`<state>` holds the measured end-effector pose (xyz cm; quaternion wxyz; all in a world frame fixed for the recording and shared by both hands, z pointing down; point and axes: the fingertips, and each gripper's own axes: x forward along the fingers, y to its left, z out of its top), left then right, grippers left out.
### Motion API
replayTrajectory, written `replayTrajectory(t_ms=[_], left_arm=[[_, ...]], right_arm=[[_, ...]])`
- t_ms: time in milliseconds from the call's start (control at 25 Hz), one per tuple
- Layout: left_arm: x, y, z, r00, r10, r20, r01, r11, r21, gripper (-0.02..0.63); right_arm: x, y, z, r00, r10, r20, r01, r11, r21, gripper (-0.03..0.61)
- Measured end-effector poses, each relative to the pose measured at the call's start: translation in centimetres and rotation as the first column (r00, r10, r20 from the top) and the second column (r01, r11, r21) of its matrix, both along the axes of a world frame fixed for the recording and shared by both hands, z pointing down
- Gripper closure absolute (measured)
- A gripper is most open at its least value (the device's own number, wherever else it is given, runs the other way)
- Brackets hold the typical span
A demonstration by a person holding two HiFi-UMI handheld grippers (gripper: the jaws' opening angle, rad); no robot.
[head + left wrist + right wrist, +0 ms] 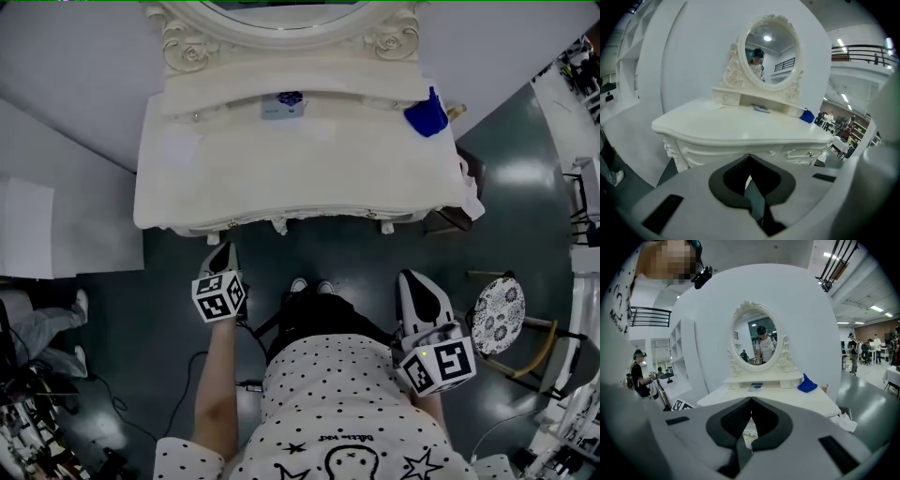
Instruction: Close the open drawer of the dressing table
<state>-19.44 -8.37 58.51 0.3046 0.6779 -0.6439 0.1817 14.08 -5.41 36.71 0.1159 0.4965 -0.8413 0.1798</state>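
the dressing table (300, 178) stands just ahead of the person. its drawer (806, 153) under the tabletop edge looks flush with the front, and nothing juts out in any view, so the closing seems done, though the table's right end is hard to read. the left hand-held gripper (221, 251) and right hand-held gripper (413, 277) hover clear of the front, jaws together on nothing.
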Motion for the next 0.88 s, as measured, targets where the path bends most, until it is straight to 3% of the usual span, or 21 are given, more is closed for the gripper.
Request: replayTrajectory(t_ms=[280, 600, 880], left_arm=[[2.9, 0.3, -10.4, 1.000, -0.007, 0.022, 0.002, 0.973, 0.231, 0.603], [5.6, 3.5, -20.8, 0.994, -0.079, 0.070, 0.040, 0.894, 0.446, 0.603], [8.5, 5.7, -26.0, 0.991, -0.093, 0.094, 0.025, 0.829, 0.558, 0.603]], right_arm=[[0.4, 0.7, -0.2, 0.998, -0.057, 0.031, 0.056, 0.998, 0.011, 0.569], [0.7, 1.2, -0.3, 0.990, -0.137, 0.047, 0.135, 0.990, 0.035, 0.569], [0.9, 1.0, -1.2, 0.985, -0.162, 0.052, 0.157, 0.983, 0.095, 0.569]])
